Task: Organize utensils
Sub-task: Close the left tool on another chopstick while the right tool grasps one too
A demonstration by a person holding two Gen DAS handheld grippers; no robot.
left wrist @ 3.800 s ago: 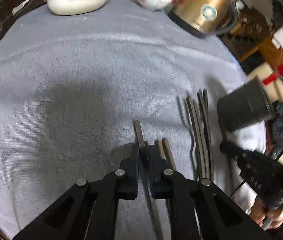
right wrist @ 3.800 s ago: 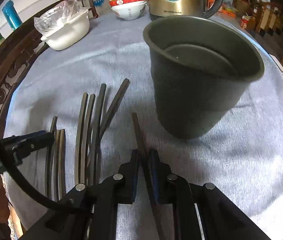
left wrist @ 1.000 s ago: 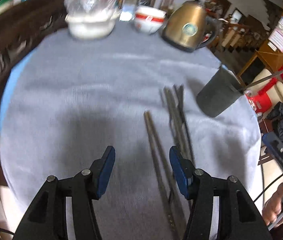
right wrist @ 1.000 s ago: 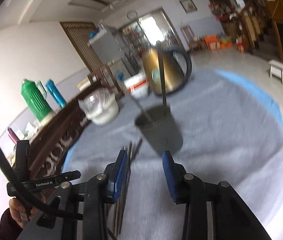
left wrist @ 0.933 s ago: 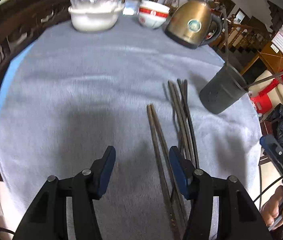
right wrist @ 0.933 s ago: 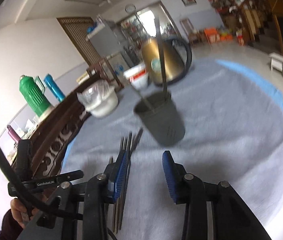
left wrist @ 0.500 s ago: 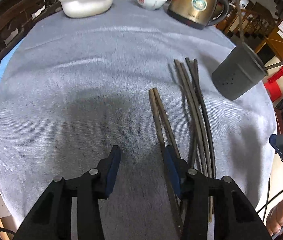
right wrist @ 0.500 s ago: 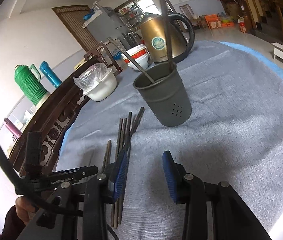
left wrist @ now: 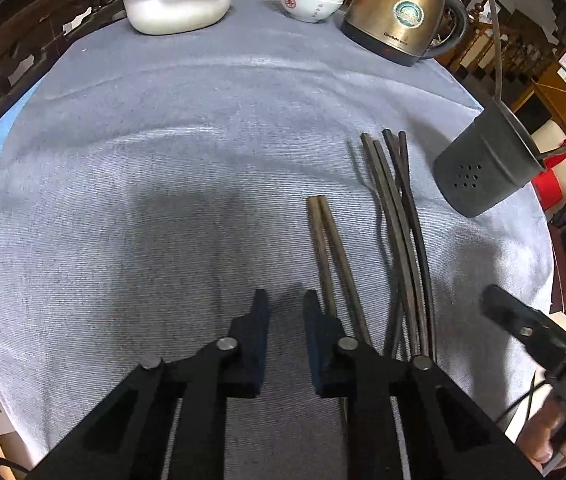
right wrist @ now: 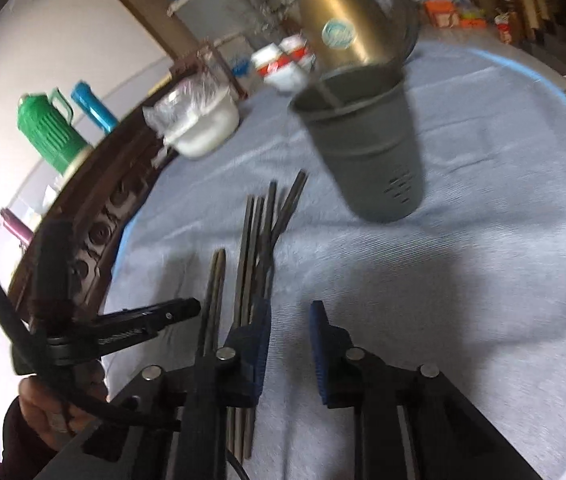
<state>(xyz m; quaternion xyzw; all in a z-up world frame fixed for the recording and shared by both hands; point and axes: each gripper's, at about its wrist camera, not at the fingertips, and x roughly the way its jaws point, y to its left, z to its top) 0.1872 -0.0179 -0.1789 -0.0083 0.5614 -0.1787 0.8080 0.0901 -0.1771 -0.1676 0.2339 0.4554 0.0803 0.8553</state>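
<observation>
both grippers hover low over the grey cloth-covered table (left wrist: pixel 163 160), jaws closing on nothing.

the left gripper (left wrist: pixel 285 312) has its blue-padded jaws narrowing with only bare cloth between them; a pair of brown wooden chopsticks (left wrist: pixel 329 248) lies just right of its right finger. the right gripper (right wrist: pixel 289 320) is also closing, empty, with a bundle of dark chopsticks (right wrist: pixel 261 240) lying by its left finger. the dark grey perforated utensil cup (left wrist: pixel 483 168) stands upright near the table's right edge, beyond the bundle, with a couple of sticks leaning in it. a brass-coloured electric kettle (left wrist: pixel 399 12) stands behind it.
</observation>
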